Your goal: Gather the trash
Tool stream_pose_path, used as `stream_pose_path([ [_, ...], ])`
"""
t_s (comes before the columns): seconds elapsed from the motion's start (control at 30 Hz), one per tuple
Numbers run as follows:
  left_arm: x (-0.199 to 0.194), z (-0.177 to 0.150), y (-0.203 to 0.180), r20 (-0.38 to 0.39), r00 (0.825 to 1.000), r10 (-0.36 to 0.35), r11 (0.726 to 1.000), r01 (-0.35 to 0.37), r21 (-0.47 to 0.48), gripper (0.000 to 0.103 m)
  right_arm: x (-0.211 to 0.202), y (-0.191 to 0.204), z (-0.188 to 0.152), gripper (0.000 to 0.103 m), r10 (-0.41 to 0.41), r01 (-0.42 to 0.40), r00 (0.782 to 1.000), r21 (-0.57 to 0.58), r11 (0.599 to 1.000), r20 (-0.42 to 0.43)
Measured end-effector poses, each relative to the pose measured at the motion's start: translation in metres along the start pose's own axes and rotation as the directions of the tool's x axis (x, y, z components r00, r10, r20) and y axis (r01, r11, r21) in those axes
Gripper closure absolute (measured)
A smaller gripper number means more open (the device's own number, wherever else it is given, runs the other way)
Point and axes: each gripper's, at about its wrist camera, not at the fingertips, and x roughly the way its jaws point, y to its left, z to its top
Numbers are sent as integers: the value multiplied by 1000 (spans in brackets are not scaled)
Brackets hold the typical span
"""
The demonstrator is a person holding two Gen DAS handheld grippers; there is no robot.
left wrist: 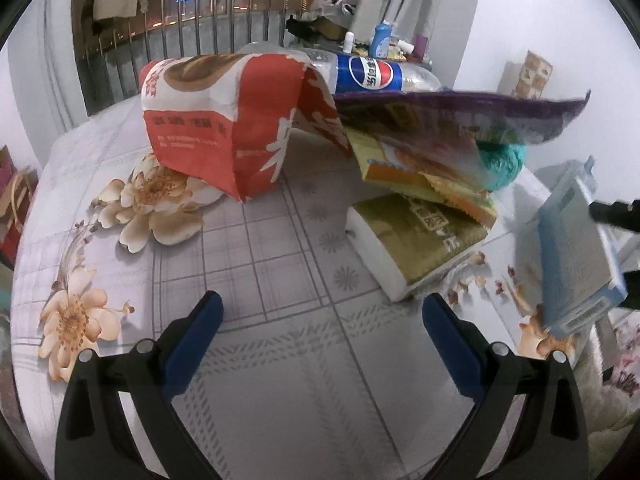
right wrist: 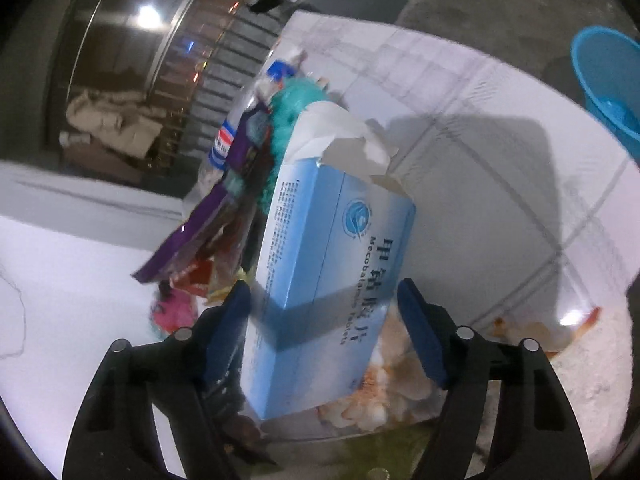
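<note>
My left gripper (left wrist: 323, 302) hangs open over the flowered tablecloth (left wrist: 280, 360), nothing between its fingers. Ahead of it lies a trash heap: a red and white paper bag (left wrist: 224, 128), a Pepsi bottle (left wrist: 376, 74), a purple wrapper (left wrist: 460, 114), yellow and orange snack packets (left wrist: 420, 176) and a teal yarn ball (left wrist: 500, 160). A torn blue medicine box (right wrist: 320, 272) stands tilted at the table's right edge, also visible as the blue box (left wrist: 576, 256). My right gripper (right wrist: 323, 287) straddles it. The left pad is against the box; a gap shows at the right pad.
A gold-wrapped tissue pack (left wrist: 416, 240) lies beside the heap. A blue plastic basin (right wrist: 608, 80) stands on the floor beyond the table. Metal railings (left wrist: 192, 20) and a cluttered shelf (left wrist: 380, 40) are behind the table.
</note>
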Motion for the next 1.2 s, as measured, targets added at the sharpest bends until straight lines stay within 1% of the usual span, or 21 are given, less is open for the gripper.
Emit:
stream_pose_path([
  [0.07,-1,0,-2,-25,999,22,1000,-21,16,6,-9,-7,0,35,2,-2,1000,19,1000,19],
  [0.13,-1,3,-3,-33,999,0,1000,0,2,6,-15,-10,0,36,2,-3,999,35,999,37],
  [0.23,-11,10,3,-16,996,-89,995,88,-50,6,-30,-22,-2,37,15,-19,998,66,998,60],
  [0.33,-31,22,3,57,981,-184,980,187,-67,6,-34,-30,-5,37,25,-31,997,83,996,70],
  [0.4,-43,29,-3,105,962,-252,964,258,-58,6,-39,-35,-7,37,35,-42,997,93,995,72],
  [0.47,-50,42,-14,133,935,-330,940,338,-46,6,-42,-39,-10,38,43,-50,997,95,994,70],
  [0.5,-51,48,-21,140,918,-371,925,379,-35,6,-45,-39,-11,38,44,-51,997,94,994,70],
  [0.57,-52,55,-40,144,875,-461,885,465,11,9,-44,-44,-5,38,49,-55,996,96,994,69],
  [0.6,-49,58,-53,127,854,-505,862,505,34,12,-47,-48,-8,38,47,-54,996,98,994,70],
  [0.67,-39,61,-79,76,826,-558,830,555,59,21,-51,-51,-8,38,49,-57,996,105,993,78],
  [0.7,-32,62,-92,48,813,-580,814,576,72,29,-53,-53,-8,39,45,-54,995,107,993,84],
  [0.73,-20,64,-105,17,804,-594,802,591,86,36,-58,-57,-10,39,46,-56,995,112,992,94],
  [0.77,-11,64,-116,-17,801,-598,796,597,97,40,-60,-59,-11,39,48,-59,994,117,991,99],
  [0.8,-1,65,-126,-55,798,-600,792,602,103,48,-64,-63,-11,40,54,-66,993,122,990,105],
  [0.83,10,65,-137,-95,789,-606,783,614,102,52,-65,-64,-10,41,55,-69,993,128,989,109],
  [0.87,20,65,-147,-128,782,-610,777,622,97,59,-68,-67,-10,41,56,-72,992,135,988,116],
  [0.93,35,65,-166,-184,753,-632,750,654,99,66,-74,-72,-12,45,67,-85,990,141,986,126],
  [1.03,44,69,-191,-231,721,-653,718,687,114,70,-73,-76,-11,47,92,-110,988,147,983,126],
  [1.1,43,67,-198,-233,715,-659,708,695,126,70,-68,-74,-7,47,100,-117,987,141,983,122],
  [1.13,40,66,-199,-230,716,-659,708,694,131,70,-65,-72,-4,47,108,-123,987,132,984,116],
  [1.2,41,67,-196,-225,731,-644,726,677,121,70,-56,-63,4,47,108,-118,989,103,988,99],
])
